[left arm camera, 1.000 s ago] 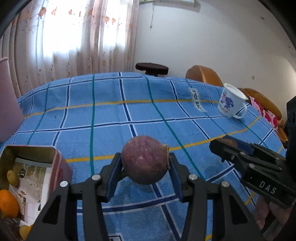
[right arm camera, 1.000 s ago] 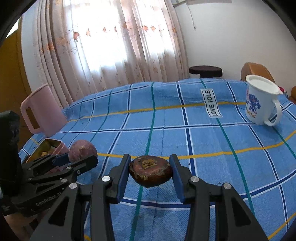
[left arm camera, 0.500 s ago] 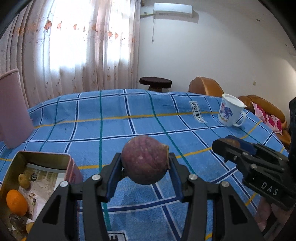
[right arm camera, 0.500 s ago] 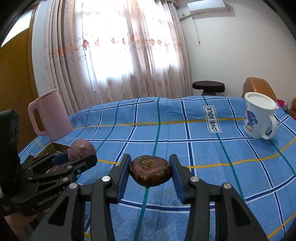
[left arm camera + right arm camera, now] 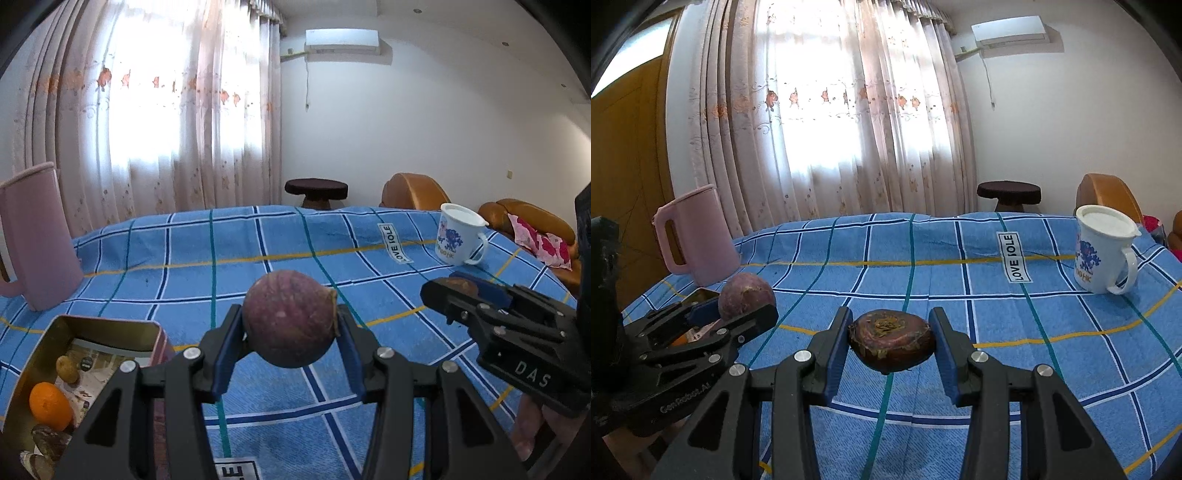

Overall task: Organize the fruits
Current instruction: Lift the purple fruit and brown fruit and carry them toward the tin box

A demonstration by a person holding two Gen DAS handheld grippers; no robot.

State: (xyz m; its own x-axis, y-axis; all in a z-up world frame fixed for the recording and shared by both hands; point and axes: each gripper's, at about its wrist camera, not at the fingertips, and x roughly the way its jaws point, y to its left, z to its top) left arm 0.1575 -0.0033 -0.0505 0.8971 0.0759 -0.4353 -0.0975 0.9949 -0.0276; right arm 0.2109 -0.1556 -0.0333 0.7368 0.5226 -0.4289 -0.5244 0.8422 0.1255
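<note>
My left gripper [image 5: 290, 338] is shut on a round purple fruit [image 5: 290, 323] and holds it above the blue checked tablecloth [image 5: 295, 258]. My right gripper [image 5: 892, 341] is shut on a flat dark brown fruit [image 5: 892, 339], also above the cloth. An open metal tin [image 5: 110, 328] stands at the lower left of the left wrist view, with an orange [image 5: 50, 406] and a small yellow fruit [image 5: 67, 368] inside. The right gripper shows at the right of the left wrist view [image 5: 461, 291]; the left gripper with its purple fruit [image 5: 746, 295] shows at the left of the right wrist view.
A pink jug [image 5: 694, 236] stands at the table's far left. A white mug with a blue print [image 5: 1102, 251] stands at the far right. A dark stool [image 5: 1008, 194] and brown chairs [image 5: 413, 190] are beyond the table.
Both grippers have risen and tilted up with their fruits; more of the room and the tin's inside now show. Both grips are unchanged.
</note>
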